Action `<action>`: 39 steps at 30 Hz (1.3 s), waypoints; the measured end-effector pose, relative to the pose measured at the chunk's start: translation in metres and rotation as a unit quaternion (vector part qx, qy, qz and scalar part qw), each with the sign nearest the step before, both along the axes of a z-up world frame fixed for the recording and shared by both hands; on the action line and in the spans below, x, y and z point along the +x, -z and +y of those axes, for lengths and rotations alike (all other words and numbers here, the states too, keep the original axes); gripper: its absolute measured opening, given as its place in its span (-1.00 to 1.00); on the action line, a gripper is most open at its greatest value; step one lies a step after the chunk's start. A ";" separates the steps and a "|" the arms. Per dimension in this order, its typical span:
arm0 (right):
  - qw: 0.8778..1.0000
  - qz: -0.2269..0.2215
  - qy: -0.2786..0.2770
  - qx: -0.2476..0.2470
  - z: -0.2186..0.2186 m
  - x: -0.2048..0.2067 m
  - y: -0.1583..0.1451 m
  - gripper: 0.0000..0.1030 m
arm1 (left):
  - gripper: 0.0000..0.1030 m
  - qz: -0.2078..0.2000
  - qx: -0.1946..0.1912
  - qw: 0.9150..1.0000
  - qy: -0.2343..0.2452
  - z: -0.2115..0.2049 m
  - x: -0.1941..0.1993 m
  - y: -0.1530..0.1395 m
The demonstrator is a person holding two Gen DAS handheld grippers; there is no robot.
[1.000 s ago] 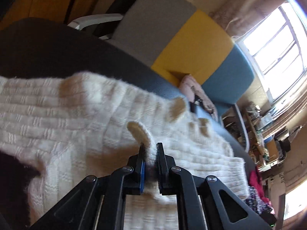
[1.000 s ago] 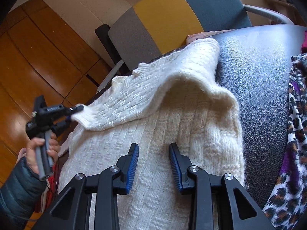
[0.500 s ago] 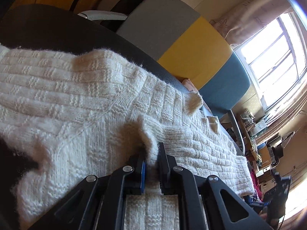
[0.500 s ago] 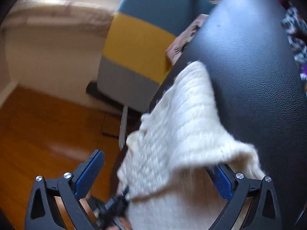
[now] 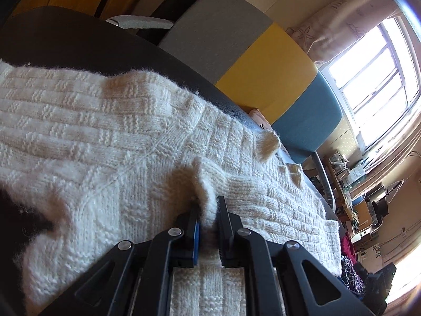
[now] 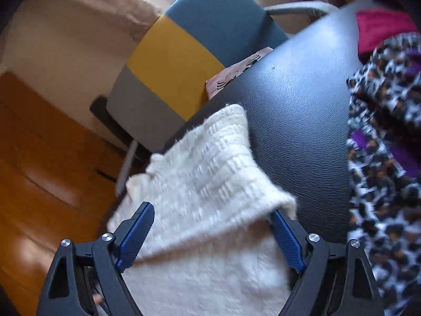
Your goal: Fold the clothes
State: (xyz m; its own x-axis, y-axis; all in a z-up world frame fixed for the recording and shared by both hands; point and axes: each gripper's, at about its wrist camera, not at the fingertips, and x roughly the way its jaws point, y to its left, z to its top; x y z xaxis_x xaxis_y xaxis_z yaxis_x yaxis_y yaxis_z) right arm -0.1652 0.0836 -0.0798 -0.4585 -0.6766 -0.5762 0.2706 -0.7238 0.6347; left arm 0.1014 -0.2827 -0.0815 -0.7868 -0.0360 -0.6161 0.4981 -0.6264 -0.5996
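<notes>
Clenched on a pinch of knit, the left gripper (image 5: 208, 216) holds a raised tuft of the cream sweater (image 5: 105, 142) low in the centre of its view, the jaws nearly closed with wool bunched between them. The right gripper (image 6: 211, 233) stands released at the bottom of its frame: its jaws have just been closing a little from their widest, and a thick folded roll of sweater lies between the blue pads (image 6: 135, 237) without being pressed.

The sweater spreads across the black leather-look desk (image 6: 302, 105), its far end reaching toward the upper centre of the right view, beside a grey, yellow and blue chair back (image 6: 184, 60). A leopard-print garment (image 6: 389, 158) and something red (image 6: 381, 26) sit along the right edge.

The risk: with only a small tuft held on one side and nothing gripped on the other, a pull could stretch the knit, slip the pinch, or drag the fold askew. The left edge hangs near the desk's rim over the wooden floor (image 6: 47, 184), so the sweater may slide off.
</notes>
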 end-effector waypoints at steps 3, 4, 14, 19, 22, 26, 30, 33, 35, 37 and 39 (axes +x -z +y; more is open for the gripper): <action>0.998 0.036 -0.011 0.058 0.007 0.013 -0.016 0.74 | -0.79 0.005 0.005 1.000 -0.001 0.000 0.001 0.002; 0.997 0.047 -0.014 0.067 0.008 0.015 -0.022 0.74 | -0.79 0.006 0.006 1.000 -0.001 0.000 0.001 0.001; 0.982 0.104 -0.073 0.137 -0.074 -0.016 -0.039 0.74 | -0.78 0.011 0.008 1.000 -0.003 -0.005 0.005 0.002; 0.980 0.082 -0.071 0.167 -0.096 -0.050 -0.013 0.74 | -0.78 0.016 0.012 1.000 -0.004 -0.015 0.003 0.006; 0.982 0.084 -0.054 0.161 -0.081 -0.053 0.004 0.70 | -0.77 0.021 0.015 1.000 -0.002 -0.018 0.007 0.008; 0.982 0.092 -0.041 0.158 -0.074 -0.048 0.008 0.70 | -0.76 0.020 0.013 1.000 0.000 -0.021 0.009 0.008; 0.952 0.121 -0.070 0.273 -0.116 -0.043 0.009 1.00 | -0.76 0.025 0.017 1.000 0.002 -0.022 0.012 0.008; 0.943 0.129 -0.074 0.296 -0.124 -0.043 0.011 1.00 | -0.72 0.021 0.009 1.000 0.005 -0.020 0.011 0.006; 0.944 0.130 -0.074 0.295 -0.123 -0.043 0.012 1.00 | -0.72 0.001 -0.009 1.000 0.013 -0.016 0.007 0.001; 0.943 0.131 -0.074 0.298 -0.124 -0.044 0.013 1.00 | -0.74 -0.022 -0.049 0.998 0.030 -0.007 0.001 -0.008; 0.943 0.131 -0.073 0.296 -0.123 -0.045 0.014 1.00 | -0.78 -0.031 -0.090 0.995 0.043 0.003 -0.003 -0.019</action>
